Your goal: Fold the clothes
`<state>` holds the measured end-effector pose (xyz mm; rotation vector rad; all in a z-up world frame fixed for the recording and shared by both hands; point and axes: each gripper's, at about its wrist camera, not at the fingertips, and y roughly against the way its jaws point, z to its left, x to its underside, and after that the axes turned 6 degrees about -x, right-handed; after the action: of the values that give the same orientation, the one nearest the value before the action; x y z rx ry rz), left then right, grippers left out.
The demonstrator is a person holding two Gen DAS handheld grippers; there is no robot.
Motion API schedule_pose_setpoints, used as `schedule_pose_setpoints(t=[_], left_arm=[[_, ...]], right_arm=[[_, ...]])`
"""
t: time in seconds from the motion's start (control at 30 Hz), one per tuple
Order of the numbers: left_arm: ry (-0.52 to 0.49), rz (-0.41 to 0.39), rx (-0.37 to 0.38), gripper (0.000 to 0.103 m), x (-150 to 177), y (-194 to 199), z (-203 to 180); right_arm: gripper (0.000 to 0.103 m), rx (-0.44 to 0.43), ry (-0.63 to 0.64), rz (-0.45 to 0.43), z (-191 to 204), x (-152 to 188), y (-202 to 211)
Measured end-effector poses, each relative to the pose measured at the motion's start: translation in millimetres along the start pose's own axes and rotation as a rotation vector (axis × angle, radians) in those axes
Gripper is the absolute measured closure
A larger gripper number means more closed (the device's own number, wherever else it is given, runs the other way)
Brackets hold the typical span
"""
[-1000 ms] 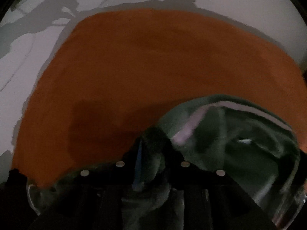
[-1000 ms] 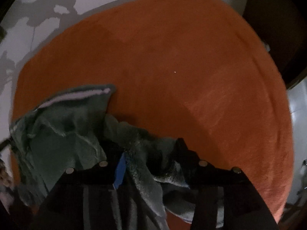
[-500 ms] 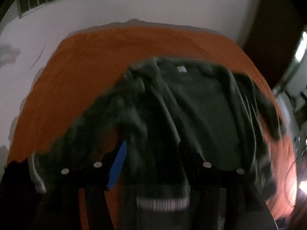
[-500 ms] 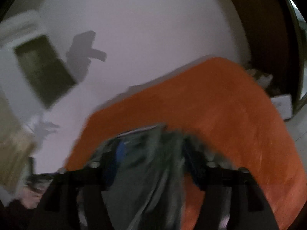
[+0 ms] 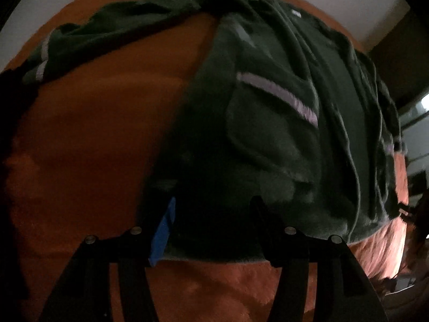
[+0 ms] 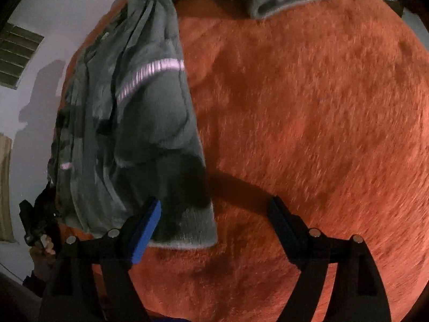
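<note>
- Now we are hovering the left gripper (image 5: 211, 214) and right gripper (image 6: 214, 214), both gaping wide, holding nothing.
- Lying mid-frame, the dark green fleece jacket (image 5: 268, 123) is covering the orange fuzzy blanket (image 6: 308, 107).
- We are risking bunching: its sleeve (image 5: 115, 26), upper left, is sprawling.

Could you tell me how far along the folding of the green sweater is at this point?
Done: the green sweater lies spread out on the orange blanket, one sleeve stretched sideways. In hand: nothing; the left hand-held gripper and right hand-held gripper are open at its hem. Left: every fold, since no sleeve is tucked in yet.
</note>
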<state>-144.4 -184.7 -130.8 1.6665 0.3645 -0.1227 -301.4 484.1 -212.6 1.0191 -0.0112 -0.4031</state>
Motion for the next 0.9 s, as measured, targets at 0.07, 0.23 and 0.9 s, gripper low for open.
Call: schedule_pose_setpoints(t=[0.07, 0.23, 0.9], left_arm=[[0.020, -0.010, 0.027, 0.044, -7, -5, 8], [0.030, 0.006, 0.054, 0.044, -13, -19, 15], [0.126, -0.100, -0.003, 0.042, 29, -9, 73]], right_arm=[[0.021, -0.007, 0.022, -0.034, 7, -1, -1], [0.036, -0.007, -0.021, -0.048, 18, -23, -32], [0.034, -0.308, 0.499, 0.140, 267, 16, -178]])
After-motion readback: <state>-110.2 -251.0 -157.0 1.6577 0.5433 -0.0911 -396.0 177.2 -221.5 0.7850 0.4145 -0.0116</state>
